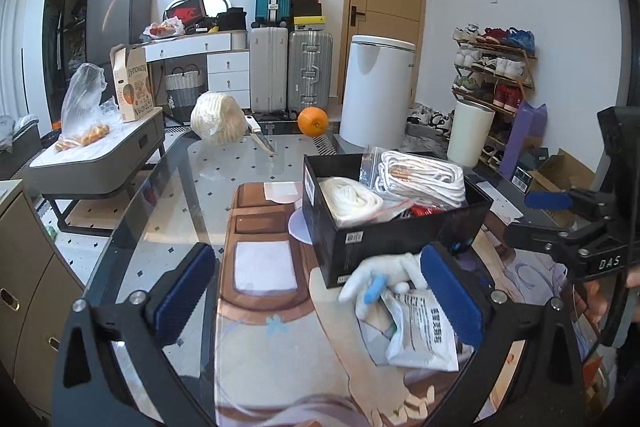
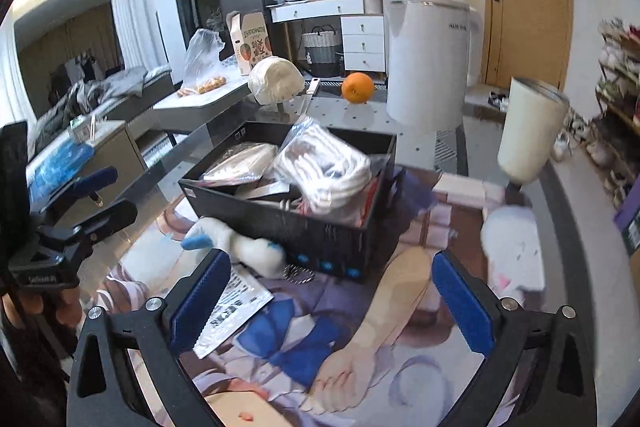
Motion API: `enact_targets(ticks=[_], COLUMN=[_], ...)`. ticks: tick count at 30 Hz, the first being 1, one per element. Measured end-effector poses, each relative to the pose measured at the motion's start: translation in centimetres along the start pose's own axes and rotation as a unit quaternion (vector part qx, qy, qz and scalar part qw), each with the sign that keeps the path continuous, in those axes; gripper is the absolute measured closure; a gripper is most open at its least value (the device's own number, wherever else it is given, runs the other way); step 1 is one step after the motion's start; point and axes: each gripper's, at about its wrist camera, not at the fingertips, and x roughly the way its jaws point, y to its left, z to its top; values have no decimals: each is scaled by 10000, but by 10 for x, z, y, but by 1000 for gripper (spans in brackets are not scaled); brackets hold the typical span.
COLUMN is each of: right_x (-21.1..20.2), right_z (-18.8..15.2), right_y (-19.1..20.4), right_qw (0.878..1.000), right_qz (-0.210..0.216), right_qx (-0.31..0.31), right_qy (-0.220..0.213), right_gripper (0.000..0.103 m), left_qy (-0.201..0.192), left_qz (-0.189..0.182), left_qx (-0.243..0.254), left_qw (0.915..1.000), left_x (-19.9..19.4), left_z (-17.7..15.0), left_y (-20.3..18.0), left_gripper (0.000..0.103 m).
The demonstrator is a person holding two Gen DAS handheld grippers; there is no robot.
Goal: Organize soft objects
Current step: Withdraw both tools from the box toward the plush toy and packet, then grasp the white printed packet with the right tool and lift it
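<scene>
A black box (image 1: 400, 239) stands on the printed mat (image 1: 260, 327) and holds a bagged white rope bundle (image 1: 424, 179) and a white yarn skein (image 1: 352, 201). In front of the box lie a white plush toy with blue parts (image 1: 376, 279) and a white printed packet (image 1: 424, 335). My left gripper (image 1: 316, 259) is open, its right pad beside the toy, with nothing gripped. In the right wrist view, my right gripper (image 2: 332, 263) stands open over the mat before the box (image 2: 320, 243). The toy (image 2: 248, 247) and packet (image 2: 232, 299) lie by its left finger. A blurred white soft item (image 2: 512, 243) lies to the right.
At the far end of the glass table (image 1: 168, 211) lie an orange (image 1: 313, 121), a knife (image 1: 260, 137) and a white woven ball (image 1: 218, 123). A white cup (image 1: 470, 133) stands at the right. A white bin (image 1: 380, 87) and suitcases stand beyond the table.
</scene>
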Motion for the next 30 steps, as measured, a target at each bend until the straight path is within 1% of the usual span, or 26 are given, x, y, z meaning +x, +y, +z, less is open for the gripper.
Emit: enact_targets(ticks=[5, 7, 14, 20, 22, 25, 27, 30], right_x=[5, 5, 10, 18, 25, 34, 38, 44], right_z=[-12, -16, -31, -41, -44, -46, -46, -45], right_y=[4, 8, 33, 47, 50, 57, 60, 64], right_qw=[9996, 9991, 9988, 9973, 9960, 9952, 9942, 9929], right_qz=[18, 112, 176, 188, 254, 213, 256, 213], right_qx=[229, 352, 167, 443, 552, 628, 719, 842], right_qy=[180, 210, 415, 556, 655, 725, 757, 813], right_gripper=[1, 1, 1, 1, 1, 1, 1, 1], left_qy=[-42, -55, 88, 214, 229, 191, 228, 271], left_qz=[54, 98, 153, 212, 210, 241, 281, 249], left_qx=[52, 59, 4, -27, -73, -81, -91, -194], left_qw=[10000, 9999, 9998, 9995, 9995, 9995, 9993, 9991], left_x=[-11, -13, -8, -4, -5, -8, -8, -7], left_z=[-9, -12, -27, -41, -43, -45, -46, -48], left_y=[0, 1, 7, 12, 15, 19, 22, 28], left_gripper=[0, 0, 0, 0, 0, 0, 0, 0])
